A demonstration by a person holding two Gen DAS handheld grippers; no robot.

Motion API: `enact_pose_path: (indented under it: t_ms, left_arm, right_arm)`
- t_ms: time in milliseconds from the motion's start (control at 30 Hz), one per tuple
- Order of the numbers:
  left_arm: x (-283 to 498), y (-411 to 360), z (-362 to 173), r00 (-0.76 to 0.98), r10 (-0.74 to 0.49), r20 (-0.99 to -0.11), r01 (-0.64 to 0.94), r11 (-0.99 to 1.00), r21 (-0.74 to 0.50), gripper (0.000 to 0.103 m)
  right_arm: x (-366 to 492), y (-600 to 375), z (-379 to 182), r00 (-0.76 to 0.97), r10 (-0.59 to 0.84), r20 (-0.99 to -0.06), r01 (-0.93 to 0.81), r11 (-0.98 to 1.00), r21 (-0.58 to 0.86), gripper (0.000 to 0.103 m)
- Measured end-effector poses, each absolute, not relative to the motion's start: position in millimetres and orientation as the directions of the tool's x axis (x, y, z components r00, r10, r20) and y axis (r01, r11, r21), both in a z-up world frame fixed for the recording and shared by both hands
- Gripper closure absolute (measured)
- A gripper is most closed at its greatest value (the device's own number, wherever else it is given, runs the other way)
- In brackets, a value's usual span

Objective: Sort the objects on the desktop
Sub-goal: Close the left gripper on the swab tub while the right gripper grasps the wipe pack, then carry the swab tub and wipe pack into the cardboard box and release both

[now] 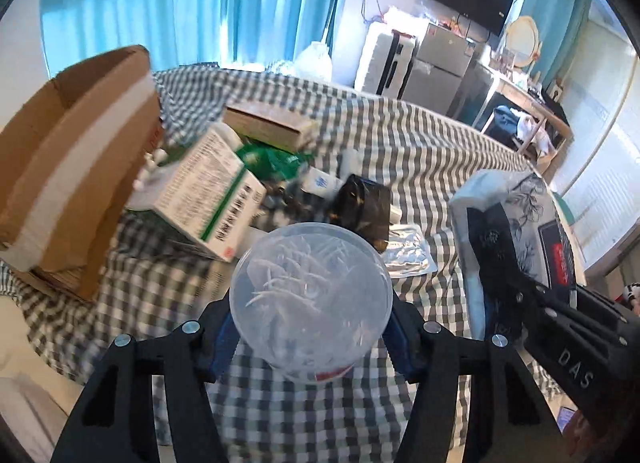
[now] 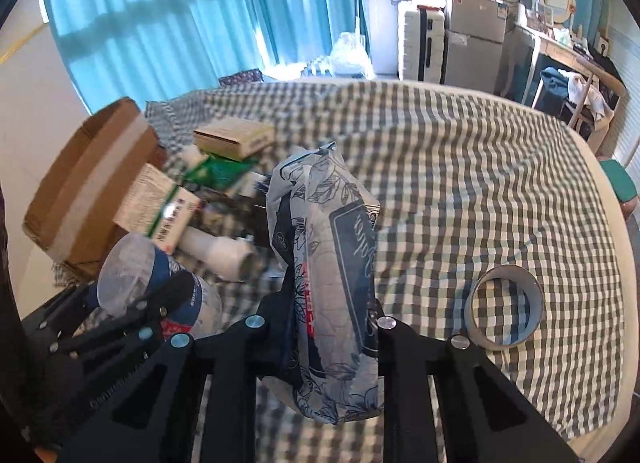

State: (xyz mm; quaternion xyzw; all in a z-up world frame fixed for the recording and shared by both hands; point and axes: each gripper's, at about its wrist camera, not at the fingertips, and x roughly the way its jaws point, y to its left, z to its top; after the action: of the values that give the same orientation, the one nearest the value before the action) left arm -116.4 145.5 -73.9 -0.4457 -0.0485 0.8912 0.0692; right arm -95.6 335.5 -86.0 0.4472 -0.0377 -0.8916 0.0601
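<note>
A round clear plastic container (image 1: 311, 295) with thin white sticks inside fills the middle of the left wrist view. My left gripper (image 1: 311, 329) is shut on it, one finger pressing each side, and it hangs above the checked cloth (image 1: 304, 415). My right gripper (image 2: 326, 329) is shut on a soft tissue pack (image 2: 332, 263) printed with blue-grey leaves, held on end above the cloth. The same pack (image 1: 524, 203) shows at the right edge of the left wrist view. The container (image 2: 132, 275) shows low on the left of the right wrist view.
An open cardboard box (image 1: 68, 167) stands at the left. Beside it lie a white and green medicine box (image 1: 208, 199), a flat carton (image 1: 268, 123), a black packet (image 1: 364, 203), a foil sheet (image 1: 408, 251) and a white bottle (image 2: 218, 253). A tape roll (image 2: 506, 309) lies at the right.
</note>
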Motion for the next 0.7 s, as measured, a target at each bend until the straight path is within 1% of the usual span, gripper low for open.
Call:
enact_pose_path:
  t_ms: [133, 333, 700]
  left_arm:
    - [-101, 120, -60, -0.608, 0.188, -0.771, -0.078, -0.981, -0.178, 0.041]
    - [-84, 94, -33, -0.650, 0.186, -0.737, -0.076, -0.981, -0.180, 0.041]
    - [-66, 54, 5, -0.707, 0.121, -0.697, -0.013, -0.987, -0.158, 0.041]
  right_arm:
    - [-82, 315, -70, -0.615, -0.156, -0.773, 0.094, -0.988, 0.125, 0.084]
    - [-64, 284, -50, -0.633, -0.166, -0.756, 0.136, -0.985, 0.102, 0.084]
    - [-47, 227, -18, -0.655, -0.205, -0.727, 0.212, -0.974, 0.084, 0.084]
